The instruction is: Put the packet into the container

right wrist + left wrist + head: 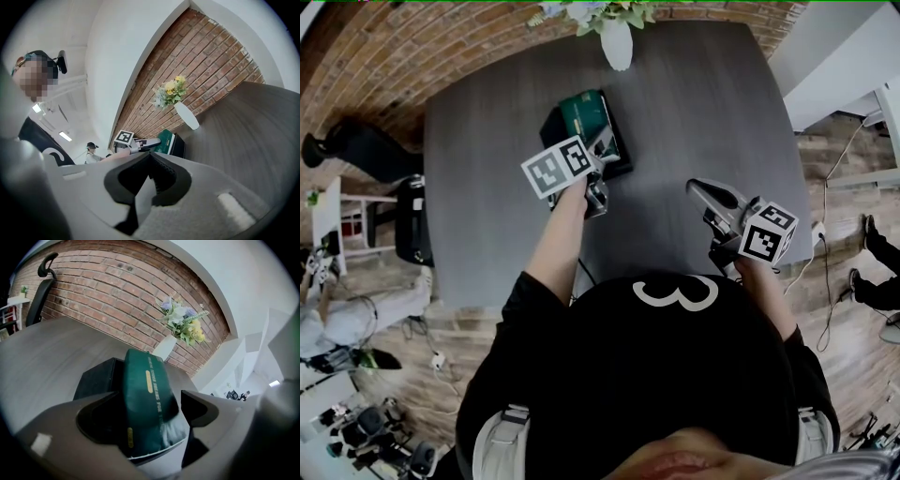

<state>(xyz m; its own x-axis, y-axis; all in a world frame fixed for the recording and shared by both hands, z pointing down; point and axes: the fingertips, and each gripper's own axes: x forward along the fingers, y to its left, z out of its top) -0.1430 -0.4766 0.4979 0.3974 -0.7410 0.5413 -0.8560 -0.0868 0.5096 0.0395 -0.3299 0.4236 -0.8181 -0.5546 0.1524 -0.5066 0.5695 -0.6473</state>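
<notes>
As it hung above the container (96,378), the packet (143,380) looked ready to drop.
The left hand-held gripper (151,403) clamped its end; the right hand-held gripper (150,161), jaws together and empty, stood clear of the container.

- A black short-sleeved shirt (609,394) covers the torso, with a large white numeral "3" (675,292) printed on it.
- The shirt's black sleeves (523,302) end above the elbows.
- Pale grey shoulder straps (502,433) with dark buckles lie over both shoulders.
- The left tool (602,142) is silver-grey metal and carries a white cube with black square markers (560,166).
- In the left gripper view, its pale grey moulded fingers (70,427) have black inner pads (199,406).
- The right tool (696,186) is of the same silver-grey make, with its own black-and-white marker cube (767,234).
- In the right gripper view, its grey fingers carry black ribbed linings (166,176), and one bears a white rectangular patch (232,206).
</notes>
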